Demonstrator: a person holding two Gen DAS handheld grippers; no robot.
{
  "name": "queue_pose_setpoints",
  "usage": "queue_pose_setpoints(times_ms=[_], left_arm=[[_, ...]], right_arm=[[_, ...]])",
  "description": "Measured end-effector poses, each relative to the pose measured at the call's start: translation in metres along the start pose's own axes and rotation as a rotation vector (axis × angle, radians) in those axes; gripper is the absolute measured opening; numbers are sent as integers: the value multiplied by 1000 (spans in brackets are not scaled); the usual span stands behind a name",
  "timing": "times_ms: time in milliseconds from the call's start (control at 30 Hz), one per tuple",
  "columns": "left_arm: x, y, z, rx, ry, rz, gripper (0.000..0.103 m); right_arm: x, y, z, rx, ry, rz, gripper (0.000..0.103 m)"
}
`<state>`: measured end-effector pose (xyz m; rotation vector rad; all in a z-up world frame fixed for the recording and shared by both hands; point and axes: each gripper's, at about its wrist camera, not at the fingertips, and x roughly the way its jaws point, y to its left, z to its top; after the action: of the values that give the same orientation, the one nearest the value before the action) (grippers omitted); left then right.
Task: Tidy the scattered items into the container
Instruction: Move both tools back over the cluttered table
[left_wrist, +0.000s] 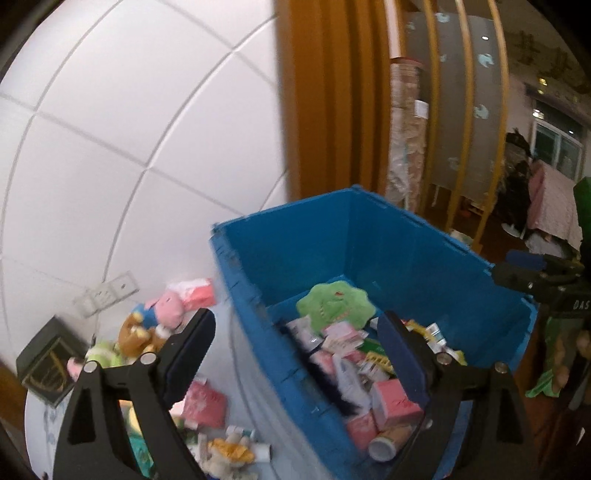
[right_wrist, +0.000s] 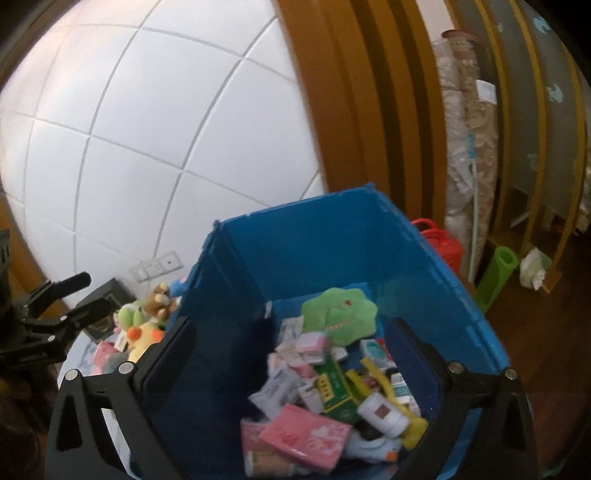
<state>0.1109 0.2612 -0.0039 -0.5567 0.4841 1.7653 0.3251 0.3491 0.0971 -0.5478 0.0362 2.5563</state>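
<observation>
A blue crate (left_wrist: 417, 240) stands open and holds a green plush (left_wrist: 332, 302), pink packs (left_wrist: 395, 402), a white bottle (left_wrist: 384, 443) and several small boxes. My left gripper (left_wrist: 293, 321) is open and empty, its fingers straddling the crate's left wall. Left of the crate, plush toys (left_wrist: 147, 325) and more pink packs (left_wrist: 205, 402) lie scattered on the pale tabletop. My right gripper (right_wrist: 291, 325) hangs over the crate (right_wrist: 332, 240), open wide and empty, above the green plush (right_wrist: 340, 306), a pink pack (right_wrist: 306, 432) and a green box (right_wrist: 336, 387).
A dark box (left_wrist: 48, 362) sits at the table's far left, below wall sockets (left_wrist: 107, 291) on the white tiled wall. Behind the crate rises a wooden door frame (right_wrist: 332, 110). A red container (right_wrist: 439, 247), a green roll (right_wrist: 495, 277) and rolled carpets stand on the floor to the right.
</observation>
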Motion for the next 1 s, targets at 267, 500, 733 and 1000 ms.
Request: queue_pose_setpoints(times_ms=[267, 500, 733, 1000], left_arm=[[-42, 65, -50, -86, 27, 129, 89], [-84, 129, -100, -182, 58, 245, 89], [-120, 178, -140, -240, 85, 313, 89], [-139, 217, -177, -275, 116, 337, 89]], right_arm=[[15, 69, -8, -88, 21, 112, 103], [29, 135, -17, -165, 34, 212, 103], [36, 203, -34, -241, 45, 284, 103], [44, 255, -57, -285, 70, 311, 103]])
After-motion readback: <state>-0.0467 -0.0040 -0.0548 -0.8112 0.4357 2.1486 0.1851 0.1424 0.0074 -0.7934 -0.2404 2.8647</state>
